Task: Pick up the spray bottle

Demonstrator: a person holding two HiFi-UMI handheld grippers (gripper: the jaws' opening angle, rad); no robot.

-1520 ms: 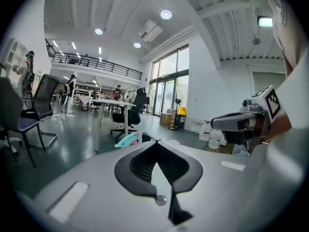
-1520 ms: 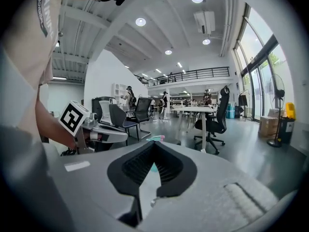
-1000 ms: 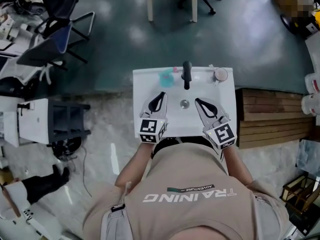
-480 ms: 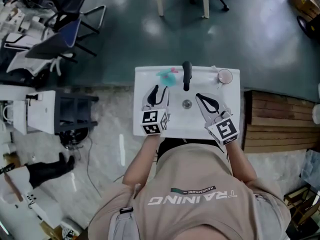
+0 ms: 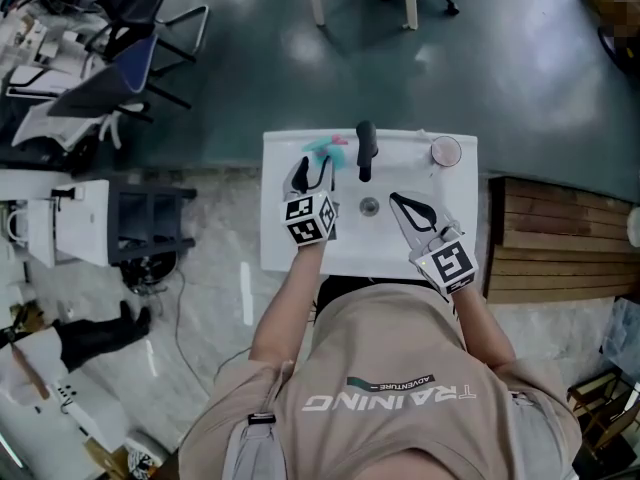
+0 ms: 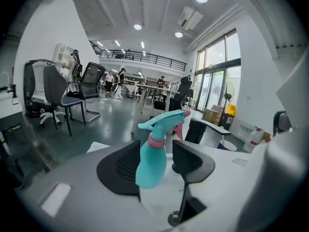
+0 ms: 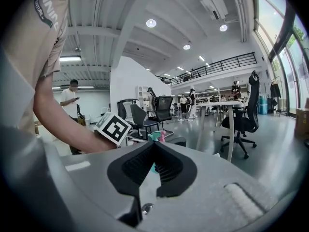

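Observation:
A teal spray bottle (image 5: 322,150) with a pink collar stands on the back left rim of the white sink (image 5: 285,253). My left gripper (image 5: 312,164) reaches up to it. In the left gripper view the bottle (image 6: 152,163) stands upright between the opening jaws of the left gripper (image 6: 155,147), with a gap on its right side, and the pads do not press it. My right gripper (image 5: 394,200) hovers over the basin right of the drain (image 5: 370,206), its tips together and nothing in them. The right gripper view shows those joined tips (image 7: 153,145) and a bit of the bottle (image 7: 154,137) behind.
A black faucet (image 5: 365,148) stands at the sink's back centre, just right of the bottle. A round pinkish cup (image 5: 444,151) sits at the back right corner. A wooden pallet (image 5: 545,238) lies to the right, and a white cabinet with a black cart (image 5: 150,233) is on the left.
My left gripper has moved forward across the sink to the bottle, and its jaws have gone from shut to wide apart around it. The right gripper has shifted only slightly.

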